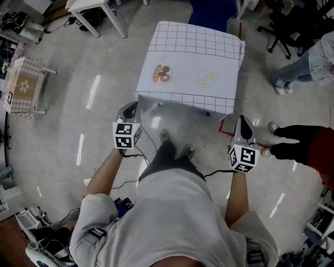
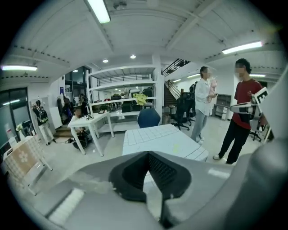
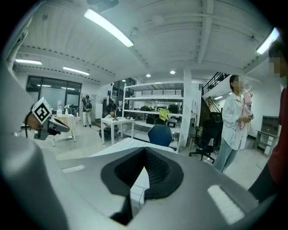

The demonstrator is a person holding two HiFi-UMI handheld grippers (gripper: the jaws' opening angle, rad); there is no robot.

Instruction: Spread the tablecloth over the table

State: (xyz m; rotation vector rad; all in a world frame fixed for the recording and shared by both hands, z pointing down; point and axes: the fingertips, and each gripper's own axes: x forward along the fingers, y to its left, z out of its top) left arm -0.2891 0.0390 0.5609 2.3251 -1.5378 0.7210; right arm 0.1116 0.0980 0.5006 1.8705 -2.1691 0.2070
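Observation:
A white tablecloth (image 1: 190, 57) with a thin black grid lies spread over the table, its edges hanging down the sides. It carries an orange print (image 1: 162, 73) and a green print (image 1: 205, 79). My left gripper (image 1: 133, 107) hovers just off the near left corner, shut and holding nothing. My right gripper (image 1: 243, 121) is a little below the near right corner, also shut and holding nothing. The left gripper view has the jaw tips (image 2: 147, 153) meeting, with the cloth (image 2: 157, 137) lying beyond them. In the right gripper view the jaws (image 3: 144, 149) likewise meet, with the cloth (image 3: 118, 147) further off.
A small table with a checked cover (image 1: 23, 86) stands at the left, a white desk (image 1: 96, 10) at the top left. A blue chair (image 1: 214, 13) sits behind the table. One person (image 1: 302, 146) stands at the right, another (image 1: 308, 65) further back. Red tape (image 1: 227, 130) marks the floor.

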